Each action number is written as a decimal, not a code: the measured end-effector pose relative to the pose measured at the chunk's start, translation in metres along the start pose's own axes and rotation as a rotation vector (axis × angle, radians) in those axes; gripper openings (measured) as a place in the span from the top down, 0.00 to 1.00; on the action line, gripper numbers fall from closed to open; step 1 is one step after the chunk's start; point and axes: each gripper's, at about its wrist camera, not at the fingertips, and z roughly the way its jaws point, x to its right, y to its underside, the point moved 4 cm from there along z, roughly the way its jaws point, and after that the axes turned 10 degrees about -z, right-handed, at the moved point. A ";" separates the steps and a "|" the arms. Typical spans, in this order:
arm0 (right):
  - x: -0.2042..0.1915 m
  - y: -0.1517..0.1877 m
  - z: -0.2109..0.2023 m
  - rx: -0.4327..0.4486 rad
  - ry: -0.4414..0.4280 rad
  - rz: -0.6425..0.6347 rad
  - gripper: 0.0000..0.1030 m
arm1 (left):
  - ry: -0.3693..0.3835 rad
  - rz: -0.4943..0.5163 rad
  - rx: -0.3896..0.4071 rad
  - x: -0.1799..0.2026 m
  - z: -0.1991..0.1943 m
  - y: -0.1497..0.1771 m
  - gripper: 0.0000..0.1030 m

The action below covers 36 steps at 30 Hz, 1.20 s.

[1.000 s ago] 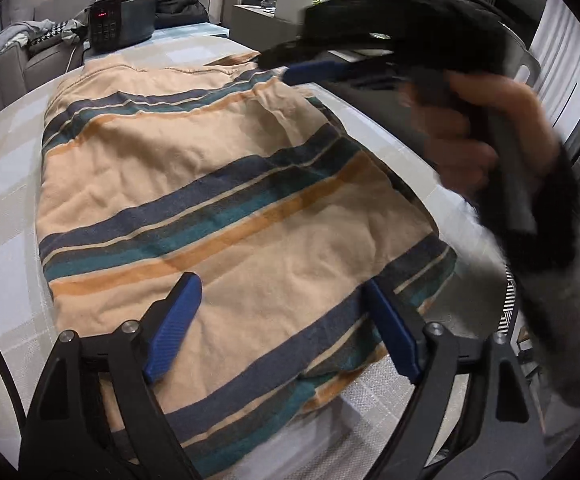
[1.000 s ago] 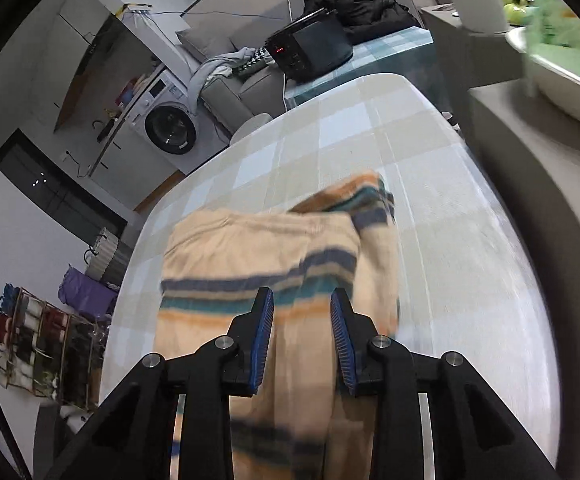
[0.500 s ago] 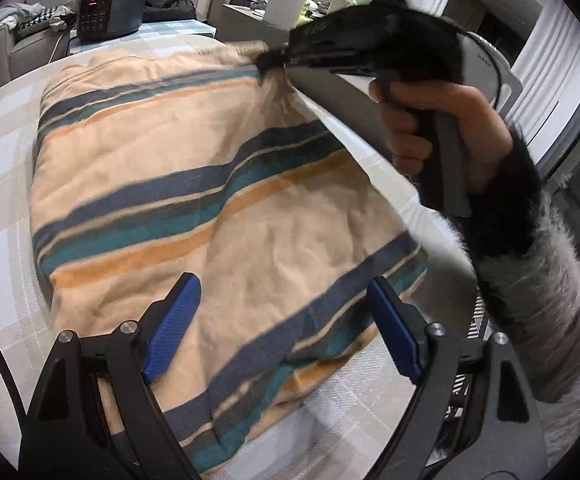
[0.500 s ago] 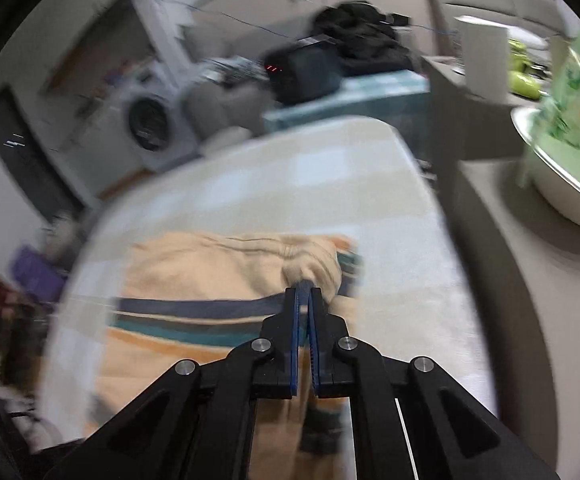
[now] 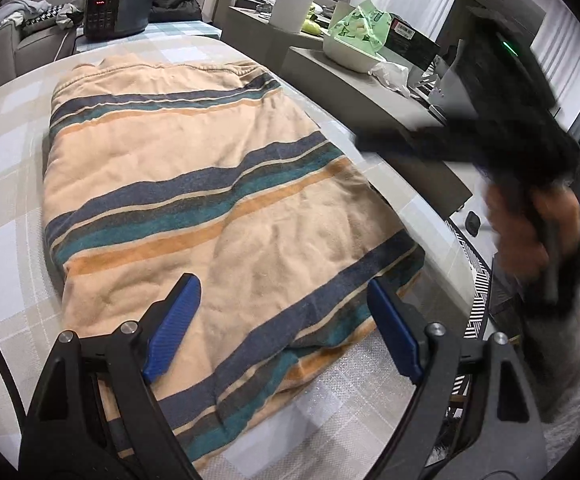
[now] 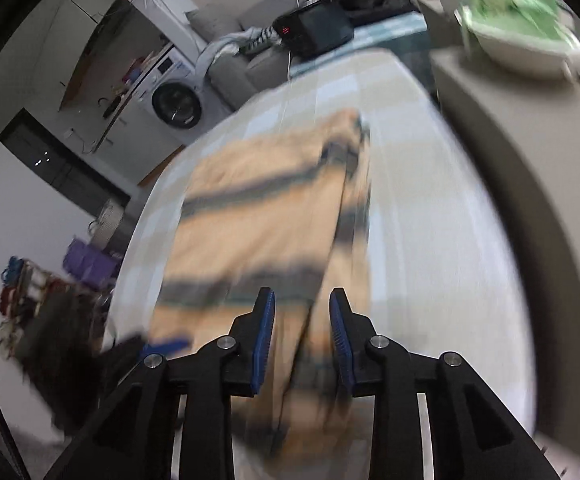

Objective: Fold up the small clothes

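Note:
A peach cloth with navy, teal and orange stripes (image 5: 194, 184) lies flat on the checked table (image 5: 2, 184). It also shows, blurred, in the right wrist view (image 6: 266, 216). My left gripper (image 5: 286, 320) is wide open and empty, hovering over the cloth's near end. My right gripper (image 6: 301, 328) is open and empty above the cloth's near right part. In the left wrist view the right gripper (image 5: 489, 148) appears blurred, held off the table's right edge, clear of the cloth.
A black appliance with red digits (image 5: 116, 10) stands beyond the table's far end. A grey counter (image 5: 369, 96) with a white bowl (image 5: 349, 54) runs along the right. A washing machine (image 6: 178, 102) stands at the far left.
My right gripper let go of the cloth's far right corner, opened, and pulled back toward the near right. The corner now lies flat. My left gripper stayed open over the near end.

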 end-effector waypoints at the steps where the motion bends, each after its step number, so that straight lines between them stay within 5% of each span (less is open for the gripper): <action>1: -0.004 0.013 -0.002 -0.010 -0.011 -0.001 0.70 | 0.001 -0.002 0.003 0.002 -0.001 0.001 0.19; 7: -0.039 0.054 0.000 -0.034 -0.062 -0.091 0.71 | -0.023 -0.026 0.034 -0.003 -0.017 0.003 0.19; 13: -0.039 0.058 0.014 -0.065 0.012 -0.161 0.94 | -0.072 -0.059 0.063 -0.015 -0.033 0.002 0.19; 17: -0.042 0.050 -0.015 0.062 0.021 -0.195 0.96 | -0.100 -0.102 0.080 -0.027 -0.043 0.001 0.19; 22: -0.009 0.070 -0.001 -0.018 0.112 -0.103 0.95 | -0.137 -0.137 0.092 -0.042 -0.052 0.002 0.19; 25: -0.010 0.067 -0.009 -0.013 0.133 -0.112 0.88 | -0.159 -0.167 0.083 -0.053 -0.054 0.004 0.19; 29: 0.001 0.056 -0.029 0.058 0.142 -0.074 0.64 | -0.139 -0.251 0.072 -0.070 -0.053 0.005 0.19; 33: 0.016 0.043 -0.037 0.093 0.143 0.019 0.63 | -0.082 -0.368 0.029 -0.087 -0.049 0.006 0.19; 36: -0.005 0.044 -0.040 0.098 0.110 -0.062 0.63 | -0.074 -0.357 0.040 -0.084 -0.056 0.008 0.19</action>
